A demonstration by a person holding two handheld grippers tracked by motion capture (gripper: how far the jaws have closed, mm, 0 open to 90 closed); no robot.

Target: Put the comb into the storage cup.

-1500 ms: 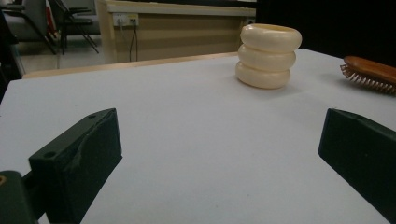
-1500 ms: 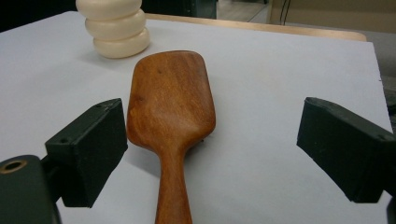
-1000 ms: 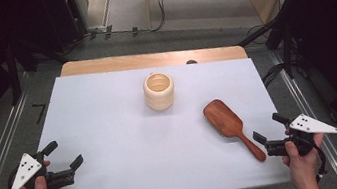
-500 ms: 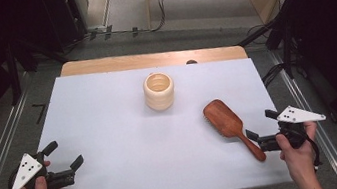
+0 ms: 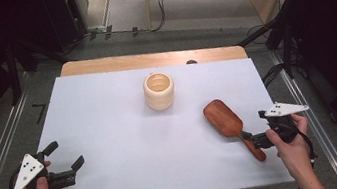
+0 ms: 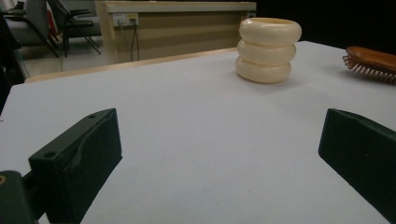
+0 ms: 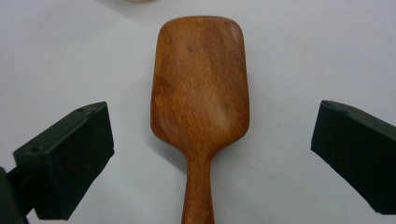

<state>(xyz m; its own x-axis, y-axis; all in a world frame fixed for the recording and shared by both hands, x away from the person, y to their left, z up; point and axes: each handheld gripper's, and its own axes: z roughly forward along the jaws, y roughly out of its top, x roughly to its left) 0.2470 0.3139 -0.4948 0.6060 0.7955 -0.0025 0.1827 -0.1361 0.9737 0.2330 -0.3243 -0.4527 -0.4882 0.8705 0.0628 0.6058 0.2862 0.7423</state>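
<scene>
Right hand-held gripper [image 5: 258, 137] sits at the near right of the worktop [image 5: 111, 133], jaws spread wide, holding nothing. In the right gripper view the wooden hairbrush [image 7: 200, 98] lies between the two jaws, back side up, handle running toward the camera, neither jaw touching it. In the high view the hairbrush [image 5: 229, 125] lies flat at the right, head toward the far left, handle end by the right gripper's jaws.

Left hand-held gripper [image 5: 65, 160] is at the near left, jaws also wide open and empty, resting low over the bare worktop. Its view looks across to the cream ribbed cup [image 6: 269, 50], upright at centre far, and the brush's bristles at far right.

Step in hand looks like the approach for a grasp on the brush. Next move likely calls for lowering the right gripper onto the narrow handle, then closing squarely so the brush doesn't twist. Cup is well apart from both grippers.
</scene>
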